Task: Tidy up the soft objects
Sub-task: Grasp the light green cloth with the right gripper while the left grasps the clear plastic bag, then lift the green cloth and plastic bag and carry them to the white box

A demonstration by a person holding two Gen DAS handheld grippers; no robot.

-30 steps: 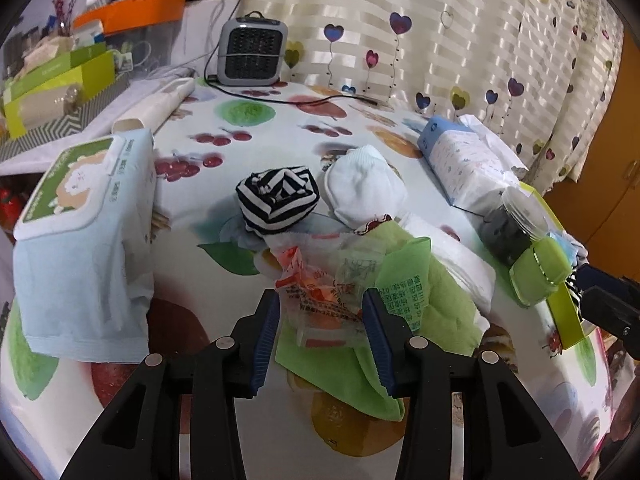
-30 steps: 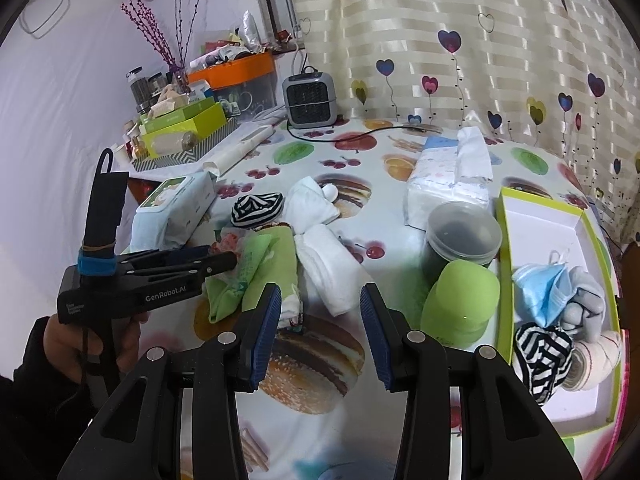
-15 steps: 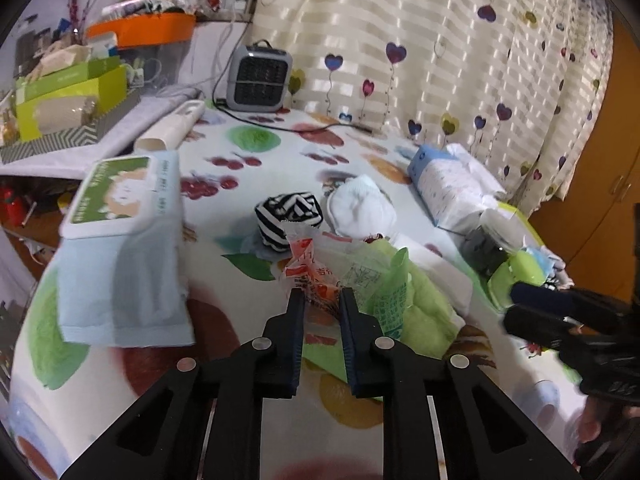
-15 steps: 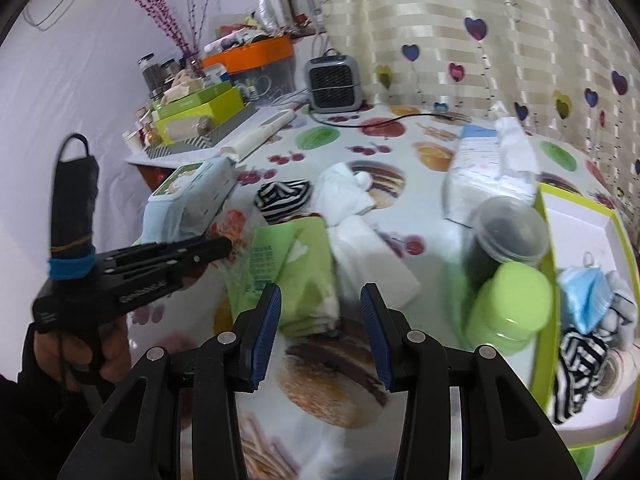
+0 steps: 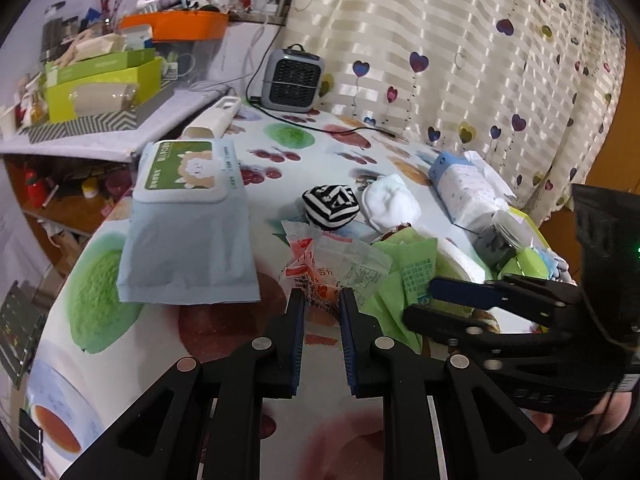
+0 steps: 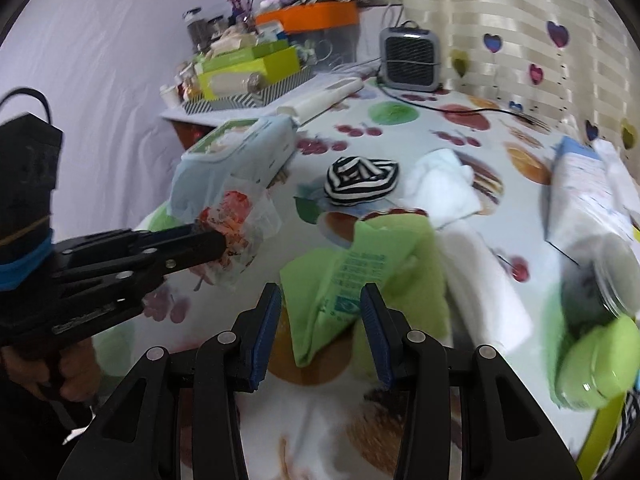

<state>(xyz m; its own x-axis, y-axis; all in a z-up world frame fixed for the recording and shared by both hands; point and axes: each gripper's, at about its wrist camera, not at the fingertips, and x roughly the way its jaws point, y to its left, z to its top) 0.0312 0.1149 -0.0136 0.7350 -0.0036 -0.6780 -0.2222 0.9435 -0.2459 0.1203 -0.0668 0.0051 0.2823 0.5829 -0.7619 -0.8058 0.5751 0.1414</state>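
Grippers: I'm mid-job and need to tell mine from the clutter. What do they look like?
Both are alike: the left gripper and right gripper have matte black plastic frames with two angular fingers, silver round rivets at the pivots and ribbed blue pads inside the jaws. The right view shows pale lettering on the left gripper's side and a blue band round its black handle, with a dark sleeve behind.

Bare tablecloth [image 6: 340, 420] is lying open along the near edge, giving free passage in front of the green cloth [image 6: 404, 280]. Past it the middle is crowding up: the striped sock ball [image 5: 331, 206] and white sock [image 5: 392, 202] are sitting just beside each other, with the wet-wipes pack [image 5: 186, 224] blocking the left. On the right, the tissue pack [image 6: 588, 196], jar [image 6: 604, 276] and green lid [image 6: 596, 364] are closing off that side.
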